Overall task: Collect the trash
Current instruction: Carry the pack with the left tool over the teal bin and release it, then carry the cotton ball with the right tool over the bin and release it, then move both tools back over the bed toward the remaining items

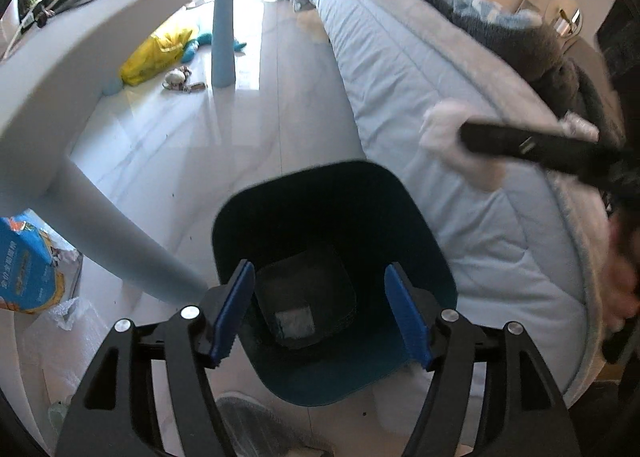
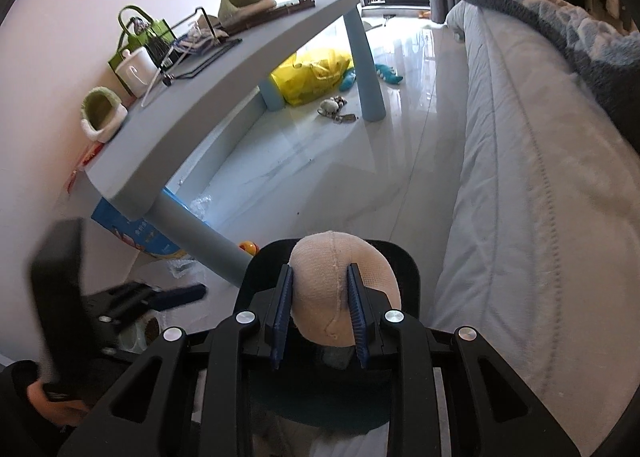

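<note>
A dark blue trash bin (image 1: 336,257) stands on the floor between the table and the bed. A pale wad lies at its bottom (image 1: 294,323). My left gripper (image 1: 320,309) is open and empty, right above the bin's mouth. My right gripper (image 2: 318,311) is shut on a crumpled beige-white wad of trash (image 2: 344,293) and holds it over the bin (image 2: 404,269). In the left wrist view the right gripper's fingers (image 1: 520,143) hold the white wad (image 1: 448,137) above the bed's edge, right of the bin. The left gripper shows blurred at the left of the right wrist view (image 2: 160,297).
A grey table (image 2: 224,97) with light blue legs stands left of the bin, one leg (image 1: 132,249) close to it. The bed (image 1: 440,105) runs along the right. A yellow bag (image 2: 312,75), toys and keys lie under the table. A blue package (image 1: 28,265) and bubble wrap lie at left.
</note>
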Demonstrator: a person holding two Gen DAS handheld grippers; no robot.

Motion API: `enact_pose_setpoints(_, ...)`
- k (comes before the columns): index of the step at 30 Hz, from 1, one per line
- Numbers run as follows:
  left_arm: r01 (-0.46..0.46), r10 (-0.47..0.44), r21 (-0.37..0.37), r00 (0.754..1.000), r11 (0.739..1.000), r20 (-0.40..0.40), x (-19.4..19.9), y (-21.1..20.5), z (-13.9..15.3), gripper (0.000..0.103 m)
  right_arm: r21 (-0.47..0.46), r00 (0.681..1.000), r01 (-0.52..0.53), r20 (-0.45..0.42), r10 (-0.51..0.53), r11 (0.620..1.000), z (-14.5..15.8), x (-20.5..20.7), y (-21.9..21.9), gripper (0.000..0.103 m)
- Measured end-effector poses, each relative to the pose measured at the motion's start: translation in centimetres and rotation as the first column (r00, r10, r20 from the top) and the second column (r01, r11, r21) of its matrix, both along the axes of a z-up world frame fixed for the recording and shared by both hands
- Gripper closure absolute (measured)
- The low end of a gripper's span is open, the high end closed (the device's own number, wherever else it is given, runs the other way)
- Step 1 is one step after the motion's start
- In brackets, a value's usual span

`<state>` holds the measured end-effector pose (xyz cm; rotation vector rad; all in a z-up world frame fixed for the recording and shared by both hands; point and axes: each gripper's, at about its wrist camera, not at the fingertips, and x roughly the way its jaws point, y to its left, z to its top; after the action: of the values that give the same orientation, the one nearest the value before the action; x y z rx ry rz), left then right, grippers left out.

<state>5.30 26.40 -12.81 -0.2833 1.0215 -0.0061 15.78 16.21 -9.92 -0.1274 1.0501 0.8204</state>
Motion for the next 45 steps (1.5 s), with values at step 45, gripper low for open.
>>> enact_pose_setpoints(45, -0.081, 0.082, -0.021, 0.897, 0.996, 0.434, -3.2, 0.6, 16.4, 0.054, -0.108, 0.993, -0.106, -0.054, 0.101, 0.988, -3.9, -2.8, 4.3, 0.041)
